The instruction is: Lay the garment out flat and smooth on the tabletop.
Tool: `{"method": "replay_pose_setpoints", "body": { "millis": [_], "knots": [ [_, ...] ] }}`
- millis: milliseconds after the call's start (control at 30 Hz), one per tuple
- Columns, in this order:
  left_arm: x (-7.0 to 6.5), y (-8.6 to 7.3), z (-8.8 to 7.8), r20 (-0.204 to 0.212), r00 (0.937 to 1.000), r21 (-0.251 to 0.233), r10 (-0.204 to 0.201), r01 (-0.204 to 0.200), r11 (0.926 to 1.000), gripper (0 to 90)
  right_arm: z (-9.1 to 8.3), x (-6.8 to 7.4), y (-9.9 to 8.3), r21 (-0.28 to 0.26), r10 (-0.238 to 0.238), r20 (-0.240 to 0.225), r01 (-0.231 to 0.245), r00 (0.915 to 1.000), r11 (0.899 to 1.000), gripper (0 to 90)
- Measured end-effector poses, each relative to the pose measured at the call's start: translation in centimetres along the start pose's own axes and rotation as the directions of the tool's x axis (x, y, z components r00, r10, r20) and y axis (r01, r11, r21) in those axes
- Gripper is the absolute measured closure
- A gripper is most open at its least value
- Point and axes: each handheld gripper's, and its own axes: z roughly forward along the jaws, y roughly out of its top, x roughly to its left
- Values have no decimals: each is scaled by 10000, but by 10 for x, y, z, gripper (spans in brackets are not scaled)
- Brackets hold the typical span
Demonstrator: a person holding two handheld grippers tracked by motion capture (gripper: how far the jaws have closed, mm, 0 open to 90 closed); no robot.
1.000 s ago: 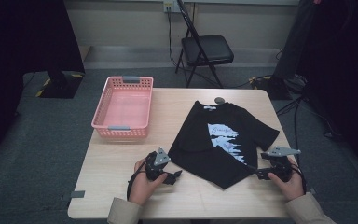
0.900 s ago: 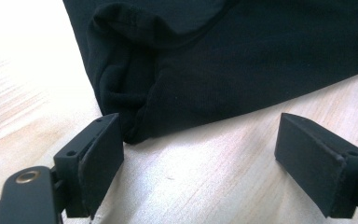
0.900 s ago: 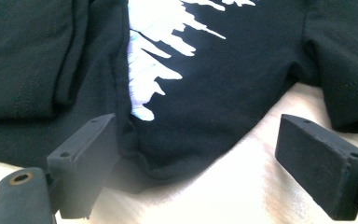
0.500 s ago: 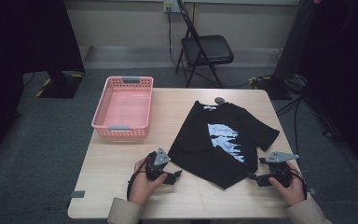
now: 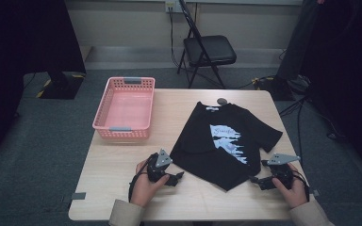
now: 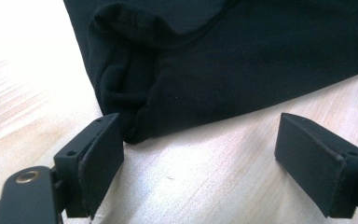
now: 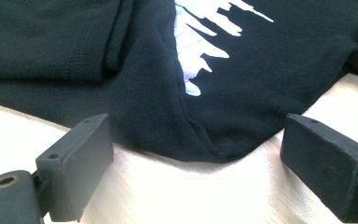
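High view: dim, soft, dark at the edges. Gripper views: sharp near the jaws; glare bleaches the table (image 6: 18, 60) beyond and below them; black shirt (image 7: 135, 107) underexposed.

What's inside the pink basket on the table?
The pink basket looks empty: its bare pink floor shows. The strip just behind its near wall is hidden.

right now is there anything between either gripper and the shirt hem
Nothing visible. The left gripper and right gripper are both open, with only bare table between their jaws and the black shirt. The pink basket sits well off to the side.
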Motion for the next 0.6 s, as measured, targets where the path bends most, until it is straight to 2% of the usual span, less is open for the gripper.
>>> {"method": "replay_pose_setpoints", "body": {
  "millis": [167,300,467,600],
  "knots": [
    [-1,-1,-1,94,10000,-23,34,-34,10000,156,0,0,0,-6,-11,-15,11,10000,10000,83],
    [0,1,-3,149,9997,-84,-181,182,9998,166,0,0,0,-9,-13,-16,13,10000,10000,83],
    [-3,8,-6,363,9989,-365,-303,316,9988,166,0,0,0,-10,-14,-17,14,10000,10000,83],
    [-6,15,-4,519,9982,-329,-305,323,9989,160,0,0,0,-11,-14,-17,14,10000,10000,82]
  ]
}}
